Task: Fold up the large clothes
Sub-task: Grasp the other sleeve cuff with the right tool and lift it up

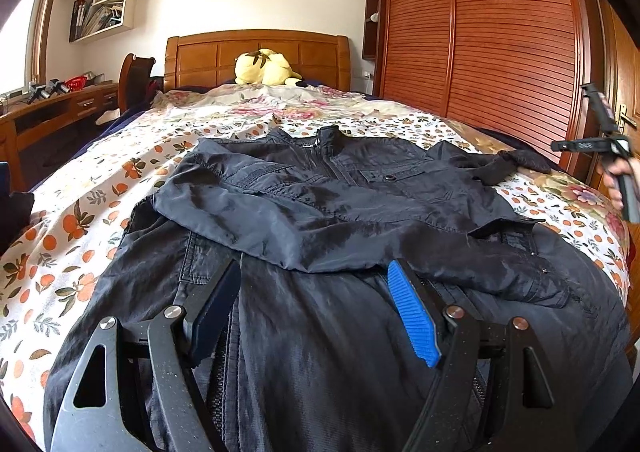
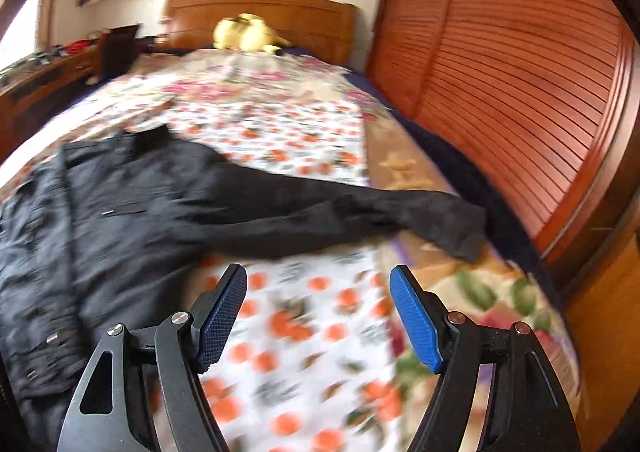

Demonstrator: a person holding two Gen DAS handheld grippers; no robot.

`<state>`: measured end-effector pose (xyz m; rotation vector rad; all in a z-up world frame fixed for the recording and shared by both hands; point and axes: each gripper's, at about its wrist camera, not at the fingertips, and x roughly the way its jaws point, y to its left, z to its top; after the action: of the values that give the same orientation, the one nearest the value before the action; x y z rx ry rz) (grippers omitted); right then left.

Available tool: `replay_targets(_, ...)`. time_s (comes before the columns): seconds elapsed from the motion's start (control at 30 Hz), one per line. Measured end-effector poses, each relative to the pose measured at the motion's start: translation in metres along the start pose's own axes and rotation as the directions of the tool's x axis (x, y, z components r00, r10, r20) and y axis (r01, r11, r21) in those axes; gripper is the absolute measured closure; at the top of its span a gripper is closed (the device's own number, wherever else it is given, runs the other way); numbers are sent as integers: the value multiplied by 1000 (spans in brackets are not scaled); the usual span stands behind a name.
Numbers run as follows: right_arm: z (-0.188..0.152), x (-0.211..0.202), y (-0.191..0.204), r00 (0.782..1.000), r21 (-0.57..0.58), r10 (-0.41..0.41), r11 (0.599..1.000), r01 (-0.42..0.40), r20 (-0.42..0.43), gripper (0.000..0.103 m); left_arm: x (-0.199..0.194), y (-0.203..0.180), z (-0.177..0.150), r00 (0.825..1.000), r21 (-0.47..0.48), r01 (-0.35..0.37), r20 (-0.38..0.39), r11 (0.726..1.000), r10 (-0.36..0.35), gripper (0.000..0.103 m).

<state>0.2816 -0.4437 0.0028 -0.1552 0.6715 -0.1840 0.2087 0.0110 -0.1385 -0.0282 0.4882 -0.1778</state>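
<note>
A dark jacket (image 1: 320, 203) lies front up on the flowered bed sheet (image 1: 80, 219), collar toward the headboard. One sleeve is folded across its chest. The other sleeve (image 2: 360, 211) stretches out flat to the right, and its cuff (image 2: 460, 232) rests near the bed's edge. My left gripper (image 1: 314, 268) hovers open above the jacket's lower half, the fabric lying flat under its jaws and not pinched. My right gripper (image 2: 319, 271) is open over bare sheet, just short of the stretched sleeve, with nothing between its blue pads (image 2: 416, 320). The right wrist view is blurred.
A yellow plush toy (image 1: 266, 67) sits by the wooden headboard (image 1: 256, 51). A slatted wooden wardrobe (image 1: 500, 51) runs close along the bed's right side. A desk (image 1: 60, 107) and chair stand to the left. A person's hand (image 1: 618, 171) shows at the right edge.
</note>
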Motion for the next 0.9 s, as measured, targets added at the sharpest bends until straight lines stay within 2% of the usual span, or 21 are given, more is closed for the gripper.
replay_targets(0.23, 25, 74, -49, 994, 165, -78, 982, 90, -79, 27, 3, -2, 0, 1000, 4, -19, -8, 1000, 19, 26)
replay_targets(0.47, 29, 138, -107, 972, 303, -145, 932, 197, -186, 27, 7, -3, -1, 999, 5, -33, -21, 999, 33, 26)
replay_targets(0.63, 27, 176, -136, 960, 384, -136, 896, 224, -243, 27, 8, -5, -2, 999, 17, -44, -22, 999, 45, 26)
replay_targets(0.77, 33, 192, -132, 958, 363, -118, 908, 211, -260, 28, 11, -8, -2, 998, 30, -60, -30, 998, 61, 26)
replay_targets(0.8, 34, 195, -127, 961, 342, -101, 921, 187, -256, 32, 12, -8, -2, 997, 34, -63, -34, 997, 64, 26)
replay_targets(0.83, 37, 198, -122, 964, 319, -80, 934, 162, -255, 44, 13, -9, -2, 997, 37, -67, -39, 997, 68, 26)
replay_targets(0.9, 39, 200, -103, 959, 230, -90, 961, 154, -267, 57, 15, -11, -2, 996, 45, -71, -47, 996, 73, 26)
